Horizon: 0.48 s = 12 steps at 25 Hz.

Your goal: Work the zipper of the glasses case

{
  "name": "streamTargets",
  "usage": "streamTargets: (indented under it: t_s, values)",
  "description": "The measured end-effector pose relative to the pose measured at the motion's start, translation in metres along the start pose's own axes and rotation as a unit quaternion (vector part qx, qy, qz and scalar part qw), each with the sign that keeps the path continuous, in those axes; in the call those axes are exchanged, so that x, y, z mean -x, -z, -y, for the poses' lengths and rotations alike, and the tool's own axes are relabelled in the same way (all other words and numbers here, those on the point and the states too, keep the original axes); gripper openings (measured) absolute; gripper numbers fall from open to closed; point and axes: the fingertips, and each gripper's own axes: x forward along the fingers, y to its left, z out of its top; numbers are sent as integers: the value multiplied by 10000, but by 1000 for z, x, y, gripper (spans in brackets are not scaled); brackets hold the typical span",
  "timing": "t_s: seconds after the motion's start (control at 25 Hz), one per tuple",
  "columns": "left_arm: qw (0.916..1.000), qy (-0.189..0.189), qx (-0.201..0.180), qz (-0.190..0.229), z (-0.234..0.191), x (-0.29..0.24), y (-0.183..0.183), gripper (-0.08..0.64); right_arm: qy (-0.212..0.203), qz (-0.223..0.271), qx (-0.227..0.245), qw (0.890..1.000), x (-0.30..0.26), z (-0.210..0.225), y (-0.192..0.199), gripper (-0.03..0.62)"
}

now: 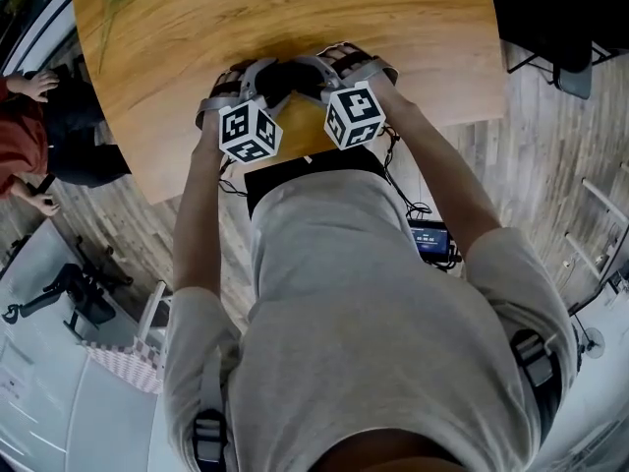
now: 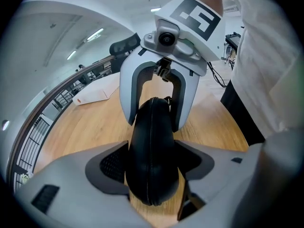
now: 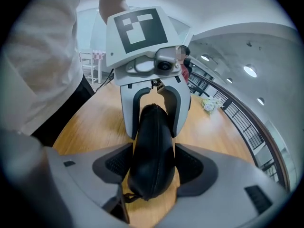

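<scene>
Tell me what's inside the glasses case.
The glasses case is zipped shut, so its inside is covered. Only its black shell and closed zipper show.

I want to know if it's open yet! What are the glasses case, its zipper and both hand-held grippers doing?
glasses case, closed, standing on its edge with the seam up, held at both ends.
zipper, zipped shut along the part that shows.
left hand-held gripper, shut on the glasses case.
right hand-held gripper, shut on the glasses case.
</scene>
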Motion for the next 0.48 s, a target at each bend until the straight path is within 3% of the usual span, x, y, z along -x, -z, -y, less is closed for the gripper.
streamTargets:
  t_s: [0.16,0.32,0.4,0.48]
  values:
    - [9996,118,204,133,1,2,-1,308,-131,199,-331,9992,1,1,-3,295]
    - [9992,124,295,223,-2,4,-1,304,-178,607,-1244,9902,14,11,-5,296]
    - [9991,69,330,239,-4,5,1,302,-70,1025,-2115,9720,29,22,-4,296]
    - [9988,51,397,283,-4,7,2,302,-17,1552,-3238,9333,43,27,2,296]
